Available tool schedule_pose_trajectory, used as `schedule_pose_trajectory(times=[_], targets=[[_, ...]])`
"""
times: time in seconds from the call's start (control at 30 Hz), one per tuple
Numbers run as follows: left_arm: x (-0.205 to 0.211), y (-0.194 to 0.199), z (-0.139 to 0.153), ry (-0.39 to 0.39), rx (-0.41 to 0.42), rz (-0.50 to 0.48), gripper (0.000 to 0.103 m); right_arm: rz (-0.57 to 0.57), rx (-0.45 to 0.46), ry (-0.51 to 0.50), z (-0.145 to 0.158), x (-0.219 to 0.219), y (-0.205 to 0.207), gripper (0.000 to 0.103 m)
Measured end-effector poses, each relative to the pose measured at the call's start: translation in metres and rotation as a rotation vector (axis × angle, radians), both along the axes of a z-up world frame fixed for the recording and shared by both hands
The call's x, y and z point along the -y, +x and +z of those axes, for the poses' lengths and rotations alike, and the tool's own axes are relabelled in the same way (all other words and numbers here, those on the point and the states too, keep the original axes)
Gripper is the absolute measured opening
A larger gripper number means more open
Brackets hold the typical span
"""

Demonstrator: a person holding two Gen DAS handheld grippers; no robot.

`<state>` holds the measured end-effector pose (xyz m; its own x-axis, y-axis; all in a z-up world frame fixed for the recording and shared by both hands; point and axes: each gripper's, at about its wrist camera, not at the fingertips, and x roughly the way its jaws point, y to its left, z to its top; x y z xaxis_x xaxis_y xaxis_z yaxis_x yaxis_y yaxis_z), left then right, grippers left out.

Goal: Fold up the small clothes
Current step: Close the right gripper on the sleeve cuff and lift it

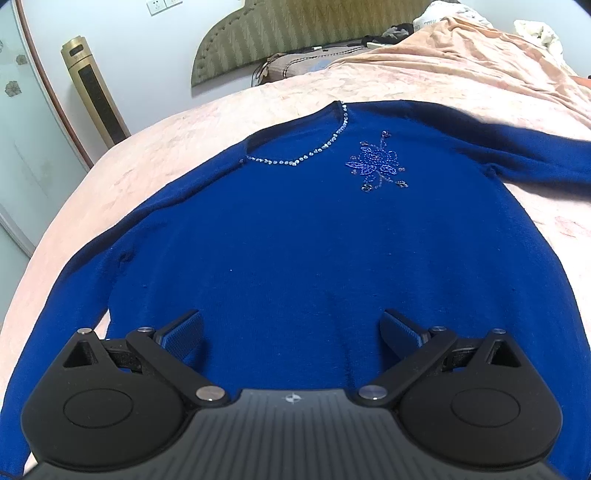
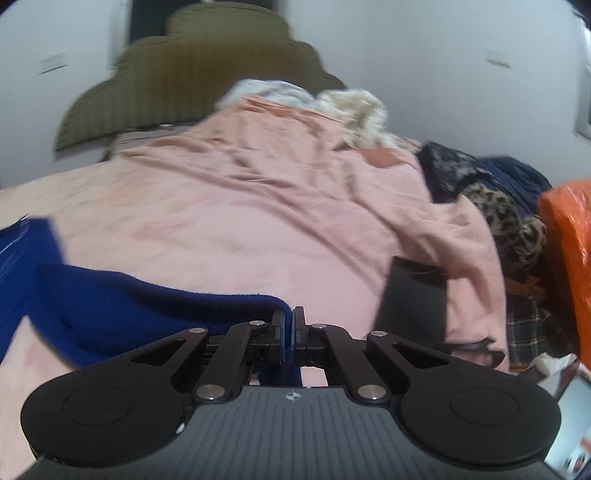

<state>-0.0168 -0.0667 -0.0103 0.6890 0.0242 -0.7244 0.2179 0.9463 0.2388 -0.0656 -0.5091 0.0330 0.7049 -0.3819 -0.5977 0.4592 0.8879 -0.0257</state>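
A royal-blue sweater (image 1: 295,240) with a beaded neckline and a beaded flower lies face up, spread flat on the pink bedspread (image 1: 147,155). My left gripper (image 1: 291,334) hovers over its lower front, open wide, with nothing between the pads. One sleeve (image 1: 535,151) stretches off to the right. In the right wrist view that sleeve (image 2: 155,299) runs in from the left, and my right gripper (image 2: 289,332) is shut on its cuff end, the blue knit pinched between the pads. This view is blurred.
A padded olive headboard (image 1: 295,33) and a gold tower appliance (image 1: 94,92) stand at the back. Rumpled pink bedding (image 2: 295,184) fills the bed's far side. Piled clothes (image 2: 498,206), an orange bag (image 2: 569,240) and a dark flat object (image 2: 413,295) crowd the right.
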Motion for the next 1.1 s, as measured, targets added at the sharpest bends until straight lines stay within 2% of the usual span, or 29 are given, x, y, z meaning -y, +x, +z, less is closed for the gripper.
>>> schedule_pose_trajectory(times=[0.07, 0.1, 0.13, 0.2, 0.23, 0.3, 0.37, 0.47, 0.53, 0.6, 0.63, 0.67, 0.7, 0.73, 0.9, 0.93, 0.97, 1.0, 1.03, 1.07, 1.1], targets=[[-0.002, 0.001, 0.0, -0.002, -0.002, 0.008, 0.103, -0.041, -0.048, 0.087, -0.008, 0.032, 0.014, 0.021], [-0.003, 0.001, 0.0, -0.004, -0.003, 0.01, 0.103, -0.1, -0.038, 0.118, -0.012, 0.048, 0.016, 0.033], [-0.004, 0.002, -0.001, -0.003, -0.005, 0.012, 0.103, -0.189, -0.025, 0.118, -0.014, 0.056, 0.014, 0.053], [-0.004, 0.004, -0.002, 0.001, -0.01, 0.019, 0.103, -0.312, 0.063, 0.065, -0.008, 0.06, -0.004, 0.054], [-0.003, 0.005, -0.003, 0.001, -0.014, 0.02, 0.103, -0.328, 0.124, 0.051, -0.003, 0.057, -0.015, 0.059], [-0.001, 0.007, -0.004, 0.003, -0.02, 0.015, 0.103, -0.296, 0.203, 0.075, 0.002, 0.051, -0.033, 0.067], [0.003, 0.006, -0.004, 0.007, -0.016, 0.004, 0.103, -0.232, 0.201, 0.115, -0.001, 0.045, -0.039, 0.078], [0.006, 0.004, -0.005, 0.012, -0.015, -0.012, 0.103, -0.162, 0.131, 0.141, -0.015, 0.042, -0.034, 0.078], [0.007, 0.002, -0.006, 0.021, -0.011, -0.016, 0.103, -0.159, 0.077, 0.146, -0.027, 0.045, -0.028, 0.078], [0.006, 0.002, -0.006, 0.023, -0.009, -0.013, 0.103, -0.152, 0.035, 0.148, -0.035, 0.044, -0.025, 0.073], [0.005, 0.003, -0.006, 0.021, -0.011, -0.009, 0.103, -0.149, 0.012, 0.133, -0.038, 0.044, -0.022, 0.054], [0.004, 0.003, -0.006, 0.019, -0.014, -0.006, 0.103, -0.147, -0.018, 0.114, -0.04, 0.04, -0.02, 0.02], [0.004, 0.004, -0.005, 0.018, -0.015, -0.003, 0.103, -0.157, -0.051, 0.093, -0.041, 0.039, -0.017, 0.005], [0.004, 0.004, -0.005, 0.019, -0.015, 0.0, 0.103, -0.155, -0.061, 0.071, -0.039, 0.039, -0.015, 0.004], [0.006, 0.005, -0.007, 0.016, -0.019, 0.0, 0.103, -0.146, -0.05, -0.052, 0.005, 0.047, -0.002, 0.003], [0.006, 0.004, -0.007, 0.017, -0.02, -0.003, 0.103, -0.146, -0.065, -0.065, 0.011, 0.053, 0.006, 0.003], [0.007, 0.003, -0.007, 0.019, -0.018, -0.006, 0.103, -0.147, -0.096, -0.079, 0.014, 0.06, 0.017, 0.01], [0.007, 0.002, -0.006, 0.021, -0.016, -0.008, 0.103, -0.162, -0.142, -0.105, 0.013, 0.069, 0.029, 0.012], [0.006, 0.001, -0.006, 0.023, -0.012, -0.011, 0.103, -0.207, -0.181, -0.154, 0.009, 0.077, 0.041, 0.023], [0.005, 0.0, -0.005, 0.024, -0.008, -0.013, 0.103, -0.286, -0.215, -0.211, 0.004, 0.085, 0.048, 0.049], [0.004, 0.0, -0.004, 0.026, -0.003, -0.011, 0.103, -0.373, -0.241, -0.266, 0.002, 0.09, 0.052, 0.054]])
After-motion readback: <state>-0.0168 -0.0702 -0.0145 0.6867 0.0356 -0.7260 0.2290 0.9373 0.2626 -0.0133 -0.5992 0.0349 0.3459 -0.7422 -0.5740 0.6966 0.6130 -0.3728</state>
